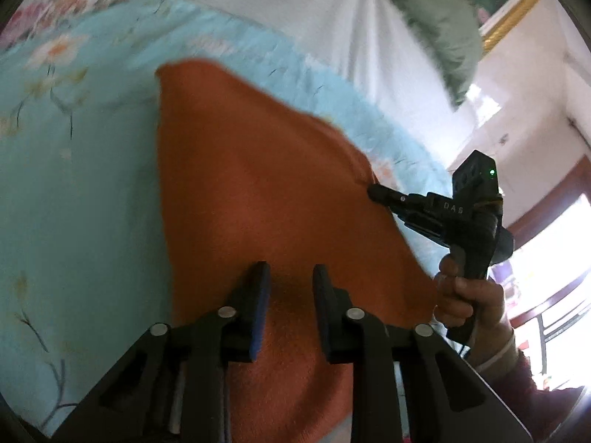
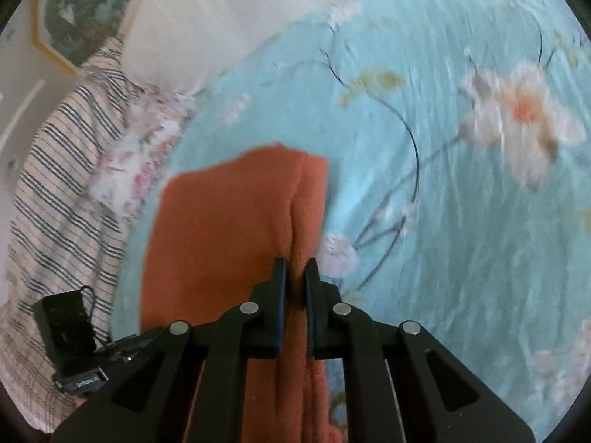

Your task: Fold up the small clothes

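Observation:
An orange fleece cloth (image 1: 258,192) lies spread on the light blue floral bedspread (image 1: 74,184). My left gripper (image 1: 291,273) is over the cloth's near part, with its jaws apart and cloth showing between them. My right gripper (image 2: 295,269) is shut on a raised fold at the edge of the orange cloth (image 2: 229,214). In the left wrist view the right gripper (image 1: 373,189) pinches the cloth's right edge, held by a hand (image 1: 465,295).
A white sheet (image 1: 351,18) and a green cloth (image 1: 436,18) lie at the far side. A striped pillow (image 2: 62,184) and a floral cloth (image 2: 140,155) lie to the left. A black device with a cable (image 2: 66,325) rests on the pillow.

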Motion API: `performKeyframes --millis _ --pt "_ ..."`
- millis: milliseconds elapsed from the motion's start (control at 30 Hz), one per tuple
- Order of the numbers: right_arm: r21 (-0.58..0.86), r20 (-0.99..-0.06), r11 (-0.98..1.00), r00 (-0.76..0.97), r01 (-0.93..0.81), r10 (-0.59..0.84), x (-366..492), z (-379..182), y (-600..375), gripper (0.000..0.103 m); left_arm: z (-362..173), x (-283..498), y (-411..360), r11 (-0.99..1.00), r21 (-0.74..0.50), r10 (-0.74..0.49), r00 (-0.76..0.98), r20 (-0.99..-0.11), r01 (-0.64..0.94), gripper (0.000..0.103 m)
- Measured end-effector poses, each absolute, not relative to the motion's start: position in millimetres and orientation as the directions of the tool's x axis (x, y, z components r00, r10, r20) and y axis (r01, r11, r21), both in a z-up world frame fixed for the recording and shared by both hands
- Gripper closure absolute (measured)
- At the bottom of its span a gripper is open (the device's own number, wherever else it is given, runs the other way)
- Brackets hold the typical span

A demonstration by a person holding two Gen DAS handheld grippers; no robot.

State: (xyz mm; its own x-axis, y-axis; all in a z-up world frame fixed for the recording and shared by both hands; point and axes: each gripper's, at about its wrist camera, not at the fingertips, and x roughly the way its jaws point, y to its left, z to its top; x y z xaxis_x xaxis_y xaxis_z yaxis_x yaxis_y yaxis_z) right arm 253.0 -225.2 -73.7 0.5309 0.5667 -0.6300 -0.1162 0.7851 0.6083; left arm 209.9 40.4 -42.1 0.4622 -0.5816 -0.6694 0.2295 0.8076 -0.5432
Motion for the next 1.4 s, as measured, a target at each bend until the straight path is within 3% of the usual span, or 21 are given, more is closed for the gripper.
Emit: performKeyframes --millis 67,133,167,300,500,600,667,800,900,967,1033,1233,1400 --pt "0.616 -0.629 0.780 0.529 -0.107 0.570 255 -76 -227 0.091 -48 210 44 0.801 -0.564 -0.585 0.468 -0.663 0.202 0.092" --pt "0.587 -0.657 0.805 0.534 -0.082 0.533 253 -70 -228 0.075 -51 209 50 0.780 -0.598 -0.606 0.460 -0.648 0.185 0.093" --pt "0.572 -0.666 0.817 0.538 -0.076 0.516 250 -66 -227 0.073 -51 208 51 0.779 -0.601 -0.607 0.458 -0.649 0.181 0.094" --pt "0.534 -0.636 0.840 0.607 -0.098 0.476 232 -28 -227 0.073 -45 205 53 0.779 -0.601 -0.607 0.454 -0.653 0.178 0.093" --pt "0.588 -0.567 0.778 0.574 -0.220 0.591 224 -5 -196 0.073 -22 222 73 0.778 -0.612 -0.587 0.508 -0.630 0.142 0.090" --pt "0.599 -0.575 0.770 0.551 -0.219 0.604 223 -18 -185 0.073 -14 243 92 0.774 -0.627 -0.565 0.550 -0.615 0.093 0.084" --pt "0.618 -0.589 0.762 0.528 -0.195 0.612 225 -33 -184 0.073 -13 261 98 0.783 -0.619 -0.544 0.557 -0.628 0.067 0.064" --pt "0.634 -0.605 0.756 0.504 -0.163 0.617 224 -49 -183 0.073 -26 310 104 0.759 -0.651 -0.557 0.532 -0.637 0.015 0.059" --pt "0.638 -0.597 0.751 0.507 -0.170 0.622 222 -50 -185 0.073 -40 346 108 0.729 -0.685 -0.578 0.518 -0.631 -0.021 0.064" --pt "0.640 -0.595 0.749 0.507 -0.170 0.624 222 -50 -185 0.073 -46 364 108 0.724 -0.689 -0.576 0.515 -0.635 -0.039 0.085" --pt "0.638 -0.595 0.751 0.509 -0.171 0.622 223 -49 -185 0.073 -48 376 106 0.719 -0.694 -0.579 0.523 -0.625 -0.033 0.092" --pt "0.643 -0.589 0.749 0.522 -0.161 0.617 223 -43 -189 0.073 -21 389 115 0.775 -0.630 -0.476 0.607 -0.636 -0.052 0.093" --pt "0.637 -0.576 0.755 0.554 -0.158 0.602 233 -30 -190 0.073 11 350 117 0.802 -0.597 -0.454 0.655 -0.604 0.006 0.093"
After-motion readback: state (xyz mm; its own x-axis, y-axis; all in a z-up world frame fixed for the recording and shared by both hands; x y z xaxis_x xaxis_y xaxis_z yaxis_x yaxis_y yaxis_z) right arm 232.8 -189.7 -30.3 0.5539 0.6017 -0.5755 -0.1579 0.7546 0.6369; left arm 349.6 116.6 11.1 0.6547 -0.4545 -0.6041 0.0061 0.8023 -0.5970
